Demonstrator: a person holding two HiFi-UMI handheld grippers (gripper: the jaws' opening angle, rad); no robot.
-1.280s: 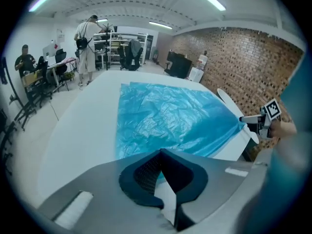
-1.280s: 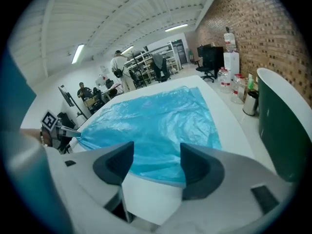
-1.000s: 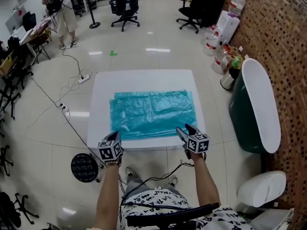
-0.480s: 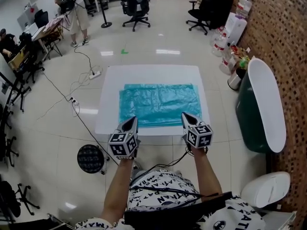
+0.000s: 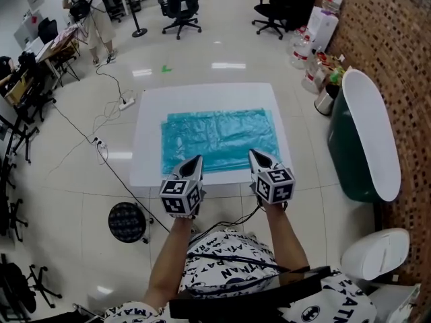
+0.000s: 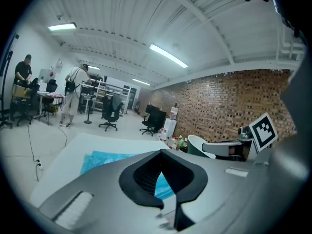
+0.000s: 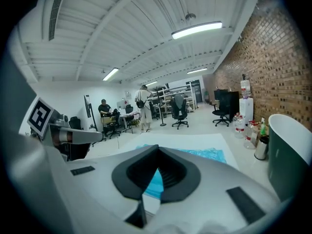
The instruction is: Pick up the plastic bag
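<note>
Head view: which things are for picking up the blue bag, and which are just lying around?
For the job:
- plastic bag, spread flat on the white sheet
- left gripper and right gripper, both shut and empty, by the bag's near edge

Just lying about:
- office chairs
- water jugs
- green tub
- power strip
- black disc

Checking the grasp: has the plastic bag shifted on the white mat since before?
No. The plastic bag keeps the same margins inside the white mat.

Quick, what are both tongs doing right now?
Left tongs: closed, holding nothing.
Right tongs: closed, holding nothing.
</note>
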